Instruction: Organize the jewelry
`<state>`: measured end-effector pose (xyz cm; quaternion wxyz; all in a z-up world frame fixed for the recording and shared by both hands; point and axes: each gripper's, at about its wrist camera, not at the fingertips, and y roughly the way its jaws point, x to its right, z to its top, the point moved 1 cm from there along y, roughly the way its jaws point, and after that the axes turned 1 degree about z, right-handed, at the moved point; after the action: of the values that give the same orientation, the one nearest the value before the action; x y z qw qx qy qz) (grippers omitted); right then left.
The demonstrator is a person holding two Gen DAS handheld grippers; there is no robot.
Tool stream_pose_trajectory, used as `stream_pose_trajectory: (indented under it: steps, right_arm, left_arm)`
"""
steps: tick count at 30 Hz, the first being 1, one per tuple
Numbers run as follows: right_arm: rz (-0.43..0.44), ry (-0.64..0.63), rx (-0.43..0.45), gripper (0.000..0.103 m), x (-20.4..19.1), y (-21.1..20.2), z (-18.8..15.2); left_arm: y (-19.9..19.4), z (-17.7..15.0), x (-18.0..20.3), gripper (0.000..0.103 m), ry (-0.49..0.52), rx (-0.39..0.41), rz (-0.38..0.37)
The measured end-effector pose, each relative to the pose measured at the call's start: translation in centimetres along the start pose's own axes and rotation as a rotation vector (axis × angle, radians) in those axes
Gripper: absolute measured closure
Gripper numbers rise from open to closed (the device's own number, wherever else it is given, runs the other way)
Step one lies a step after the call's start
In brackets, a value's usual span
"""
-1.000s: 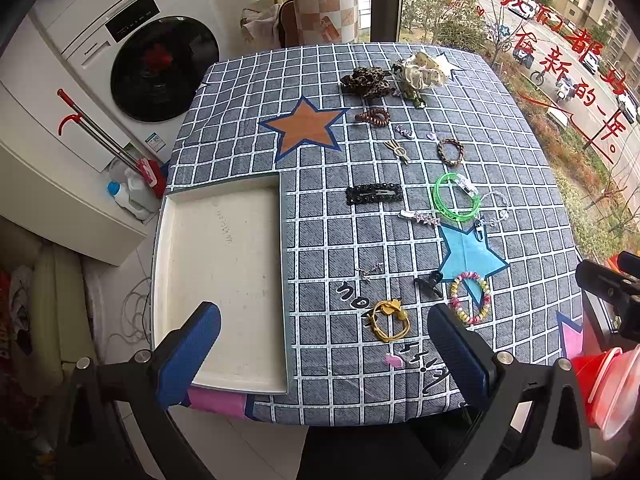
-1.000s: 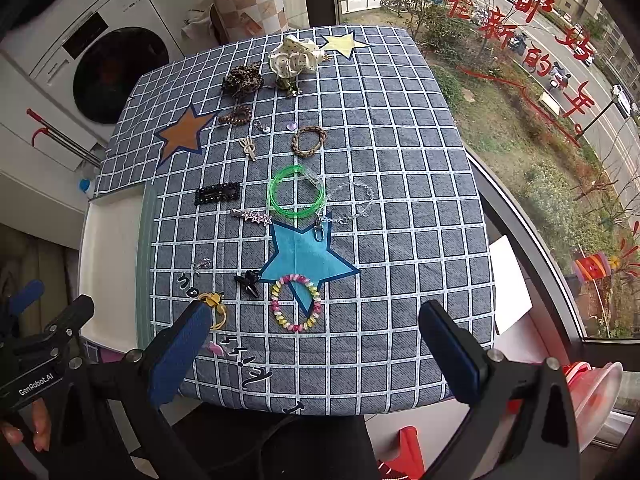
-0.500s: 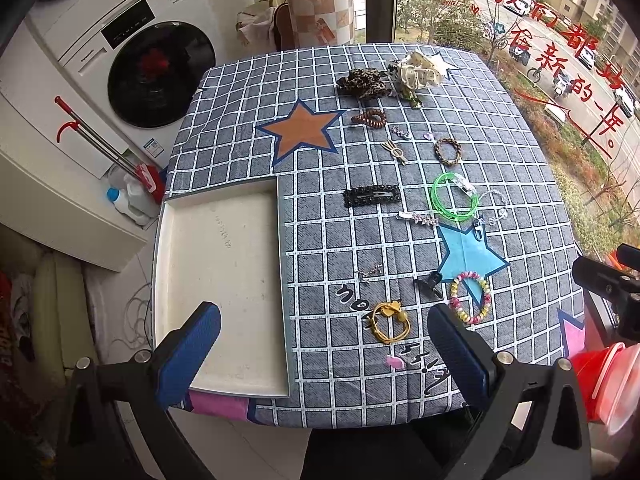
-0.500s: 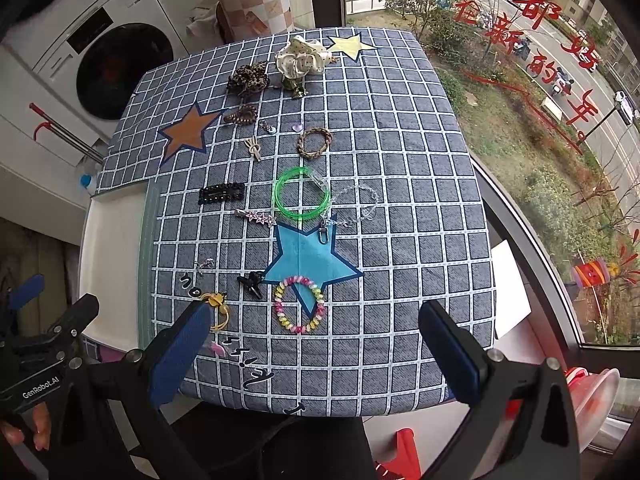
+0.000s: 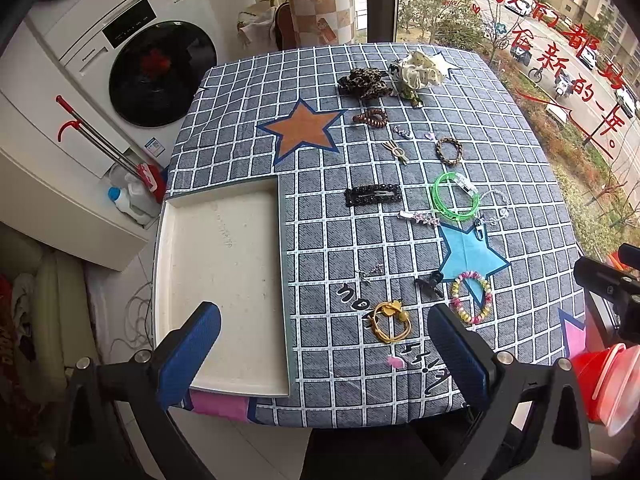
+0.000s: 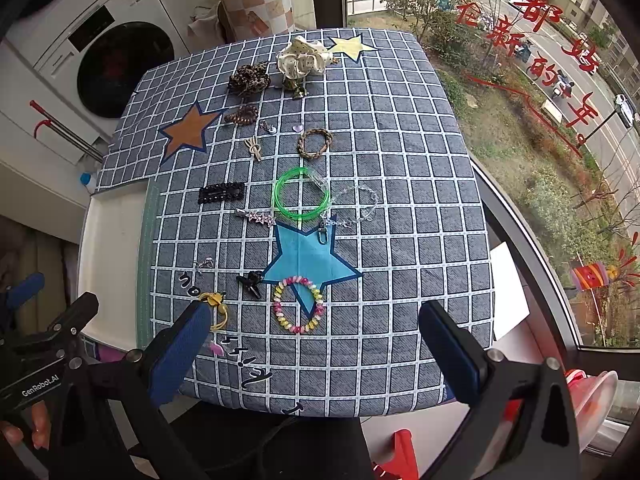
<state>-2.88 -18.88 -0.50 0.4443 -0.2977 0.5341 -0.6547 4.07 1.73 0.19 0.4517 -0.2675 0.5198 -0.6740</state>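
Several pieces of jewelry lie scattered on a checked blue tablecloth (image 5: 500,152): a green bangle (image 5: 456,197), a black hair clip (image 5: 373,195), a pastel bead bracelet (image 5: 471,297), a yellow hair tie (image 5: 391,321), a braided brown bracelet (image 5: 449,151) and two scrunchies (image 5: 418,68) at the far end. An empty white tray (image 5: 220,280) sits at the table's left. My left gripper (image 5: 324,344) hangs open above the near edge, holding nothing. In the right wrist view my right gripper (image 6: 312,344) is open too, just short of the bead bracelet (image 6: 298,305).
A washing machine (image 5: 152,68) stands beyond the table's far left corner, with bottles (image 5: 128,200) on the floor beside it. A large window (image 6: 560,120) runs along the right side. A red plastic tub (image 5: 608,384) sits low at the right.
Both grippers have drifted slightly forward and down toward the table; the jewelry and tray have not moved. Both stay open.
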Motion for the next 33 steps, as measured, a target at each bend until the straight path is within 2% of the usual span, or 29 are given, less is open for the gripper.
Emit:
stream_pose_trajectory:
  steps: [33]
  right_arm:
    - [0.004, -0.002, -0.005, 0.0, -0.14, 0.26, 0.17]
  left_arm:
    - [0.32, 0.13, 0.02, 0.0, 0.007, -0.006, 0.005]
